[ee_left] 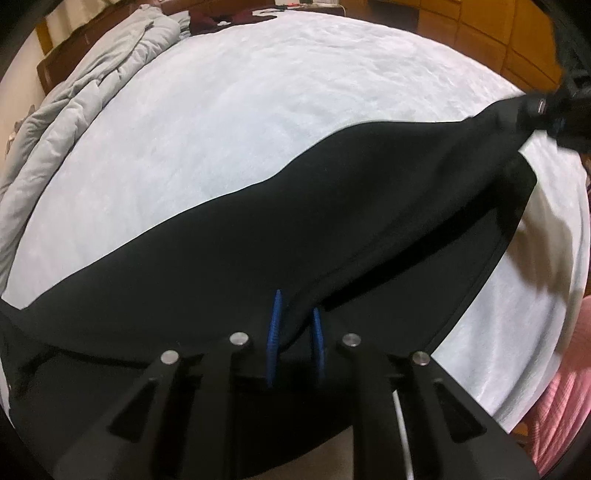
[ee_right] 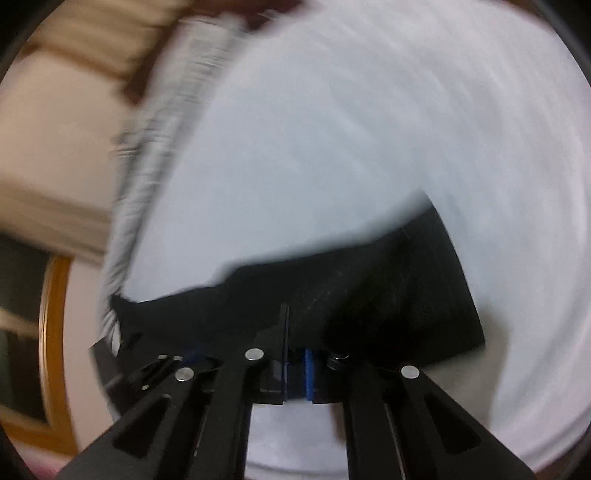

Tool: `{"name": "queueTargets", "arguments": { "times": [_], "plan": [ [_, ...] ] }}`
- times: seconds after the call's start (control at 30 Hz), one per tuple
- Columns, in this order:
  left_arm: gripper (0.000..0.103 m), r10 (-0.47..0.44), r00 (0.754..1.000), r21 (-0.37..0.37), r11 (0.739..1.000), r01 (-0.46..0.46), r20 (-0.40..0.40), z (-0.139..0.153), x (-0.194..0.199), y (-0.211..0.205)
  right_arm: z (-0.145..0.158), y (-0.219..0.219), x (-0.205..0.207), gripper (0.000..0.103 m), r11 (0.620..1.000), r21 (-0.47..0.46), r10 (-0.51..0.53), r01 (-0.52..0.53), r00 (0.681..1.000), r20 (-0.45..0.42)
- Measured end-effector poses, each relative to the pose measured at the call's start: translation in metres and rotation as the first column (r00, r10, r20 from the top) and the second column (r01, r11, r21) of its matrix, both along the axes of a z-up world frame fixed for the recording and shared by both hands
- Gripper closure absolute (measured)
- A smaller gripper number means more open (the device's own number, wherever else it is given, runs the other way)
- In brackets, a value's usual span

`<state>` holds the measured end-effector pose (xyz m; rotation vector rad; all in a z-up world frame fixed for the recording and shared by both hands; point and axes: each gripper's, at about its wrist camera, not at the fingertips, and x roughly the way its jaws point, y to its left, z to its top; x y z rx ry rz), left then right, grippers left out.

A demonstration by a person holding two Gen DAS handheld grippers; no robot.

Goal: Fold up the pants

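Black pants point(ee_left: 295, 236) stretch across a white bed cover point(ee_left: 258, 110), held taut between my two grippers. My left gripper point(ee_left: 295, 325) is shut on the near edge of the pants, the cloth pinched between its blue pads point(ee_left: 274, 332). My right gripper point(ee_left: 554, 110) shows at the far right of the left wrist view, shut on the other end. In the right wrist view, which is blurred by motion, the right gripper point(ee_right: 297, 354) pinches the black pants point(ee_right: 369, 295) between its blue pads point(ee_right: 308, 373) above the cover point(ee_right: 332, 129).
A rumpled grey quilt point(ee_left: 92, 88) lies along the left side of the bed and shows blurred in the right wrist view point(ee_right: 155, 155). Wooden drawers point(ee_left: 498, 33) stand at the far right. A pink cloth point(ee_left: 561, 406) is at the right edge.
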<state>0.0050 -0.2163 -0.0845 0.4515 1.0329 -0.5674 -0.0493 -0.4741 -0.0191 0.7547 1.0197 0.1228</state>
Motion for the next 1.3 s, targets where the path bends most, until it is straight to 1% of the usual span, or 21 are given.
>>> {"name": "queueTargets", "arguments": {
  "times": [0.03,0.1,0.13,0.2,0.23,0.27,0.33,0.4,0.5,0.53,0.57,0.63,0.7,0.8,0.87,0.97,1.1,1.13,1.2,1.27,1.3],
  "plan": [
    [0.085,0.006,1.0,-0.012,1.0,-0.006,0.001,0.001,0.007,0.001,0.014,0.006,-0.003,0.097,0.998,-0.036,0.046,-0.043,0.995,0.091],
    [0.081,0.014,1.0,-0.026,1.0,-0.014,0.007,0.002,0.007,0.0,0.021,0.011,-0.008,0.097,0.989,-0.119,0.102,-0.084,0.984,0.146],
    [0.078,0.015,1.0,-0.026,1.0,-0.015,0.001,0.001,0.008,-0.001,0.014,0.01,-0.009,0.097,0.986,-0.139,0.105,-0.088,0.987,0.124],
    [0.076,0.019,1.0,-0.031,0.999,-0.02,-0.015,-0.002,0.009,-0.001,-0.018,0.0,-0.007,0.097,0.991,-0.117,0.067,-0.068,0.998,-0.014],
    [0.075,0.02,1.0,-0.03,0.999,-0.02,-0.021,-0.003,0.01,-0.002,-0.043,-0.007,-0.008,0.097,0.996,-0.072,0.048,-0.056,0.992,-0.119],
    [0.075,0.018,0.999,-0.025,1.0,-0.019,-0.027,-0.003,0.011,-0.003,-0.063,-0.011,-0.01,0.097,0.999,-0.018,0.028,-0.032,0.984,-0.179],
    [0.072,0.02,0.999,-0.022,1.0,-0.02,-0.037,-0.003,0.009,-0.004,-0.079,-0.019,-0.016,0.097,0.997,0.069,-0.015,0.028,0.984,-0.179],
    [0.07,0.024,0.997,-0.028,0.999,-0.026,-0.068,0.0,0.01,-0.003,-0.078,-0.02,-0.015,0.097,0.997,0.074,-0.022,0.036,0.984,-0.179],
    [0.051,0.047,0.986,-0.073,0.996,-0.06,-0.163,0.011,0.017,0.008,-0.076,-0.018,-0.013,0.098,0.999,0.033,-0.01,0.017,0.981,-0.191],
    [0.035,0.065,0.981,-0.089,0.993,-0.083,-0.185,0.015,0.02,0.014,-0.076,-0.018,-0.014,0.098,0.999,0.034,-0.012,0.019,0.981,-0.194],
    [0.027,0.093,0.974,-0.104,0.988,-0.116,-0.205,0.02,0.023,0.021,-0.077,-0.017,-0.013,0.098,0.999,0.041,-0.016,0.024,0.981,-0.195],
    [0.026,0.139,0.959,-0.119,0.978,-0.172,-0.247,0.027,0.029,0.038,-0.078,-0.019,-0.014,0.098,0.998,0.051,-0.022,0.032,0.98,-0.196],
    [0.021,0.201,0.931,-0.104,0.964,-0.243,-0.305,0.029,0.04,0.058,-0.08,-0.018,-0.017,0.098,0.998,0.047,-0.022,0.032,0.98,-0.198],
    [0.021,0.314,0.855,-0.101,0.917,-0.386,-0.413,0.024,0.058,0.094,-0.078,-0.013,-0.012,0.098,0.999,0.038,-0.025,0.033,0.978,-0.205],
    [0.021,0.379,0.792,-0.104,0.871,-0.48,-0.479,0.017,0.072,0.117,-0.079,-0.013,-0.012,0.098,0.999,0.039,-0.027,0.036,0.978,-0.207],
    [0.021,0.416,0.736,-0.116,0.826,-0.551,-0.535,0.008,0.087,0.138,-0.078,-0.012,-0.013,0.098,0.999,0.036,-0.028,0.036,0.978,-0.208],
    [0.021,0.424,0.663,-0.121,0.782,-0.612,-0.617,-0.006,0.104,0.144,-0.078,-0.011,-0.012,0.098,0.999,0.023,-0.025,0.03,0.977,-0.212],
    [0.023,0.427,0.646,-0.122,0.769,-0.628,-0.632,-0.01,0.107,0.144,-0.078,-0.011,-0.012,0.098,0.999,0.023,-0.024,0.03,0.977,-0.213],
    [0.036,0.448,0.631,-0.101,0.76,-0.642,-0.634,-0.015,0.112,0.146,-0.077,-0.011,-0.011,0.098,0.999,0.028,-0.026,0.033,0.976,-0.215],
    [0.077,0.484,0.616,-0.069,0.75,-0.658,-0.622,-0.018,0.114,0.143,-0.077,-0.01,-0.011,0.098,0.999,0.034,-0.028,0.036,0.976,-0.218],
    [0.089,0.476,0.61,-0.08,0.743,-0.664,-0.633,-0.019,0.116,0.143,-0.077,-0.01,-0.011,0.098,0.999,0.035,-0.029,0.038,0.975,-0.219]
  ]
}}
